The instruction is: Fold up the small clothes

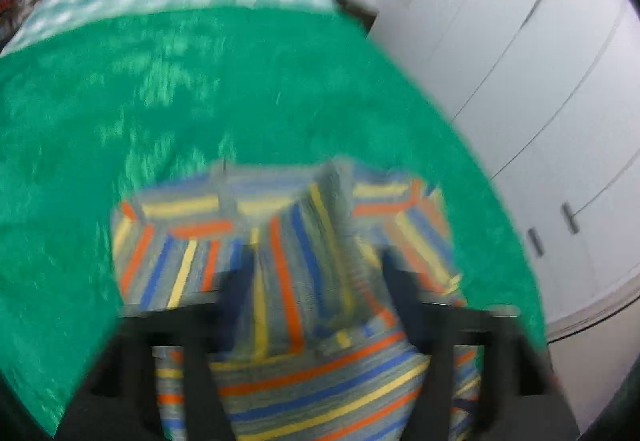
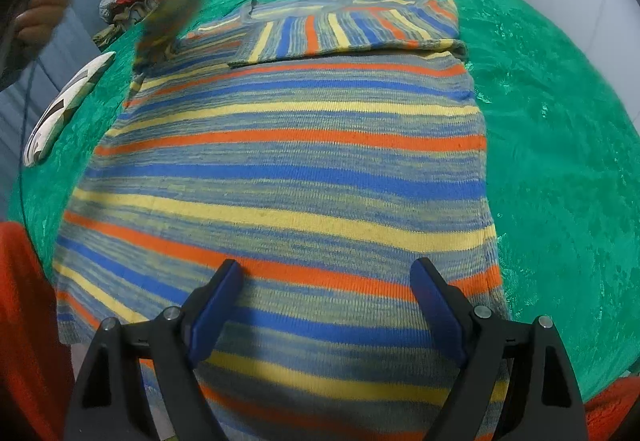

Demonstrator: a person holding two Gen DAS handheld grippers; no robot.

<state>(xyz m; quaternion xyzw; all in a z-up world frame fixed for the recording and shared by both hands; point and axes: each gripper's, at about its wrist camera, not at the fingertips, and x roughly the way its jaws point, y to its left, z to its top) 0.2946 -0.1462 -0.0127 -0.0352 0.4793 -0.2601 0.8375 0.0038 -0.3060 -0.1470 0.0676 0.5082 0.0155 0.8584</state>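
While the striped sweater (image 2: 280,161) covers the green blanket (image 2: 560,121), a slipper (image 2: 64,109) lies beside it.

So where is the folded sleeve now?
In the right wrist view the folded sleeve lies flat across the top of the striped sweater, just below the collar, on the green cover, far ahead of the right gripper.

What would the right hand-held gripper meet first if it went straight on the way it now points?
Most likely the striped sweater lying flat on the green cover. The right hand-held gripper points down at it with its jaws open, nothing between them. How far above the knit it hangs is unclear.
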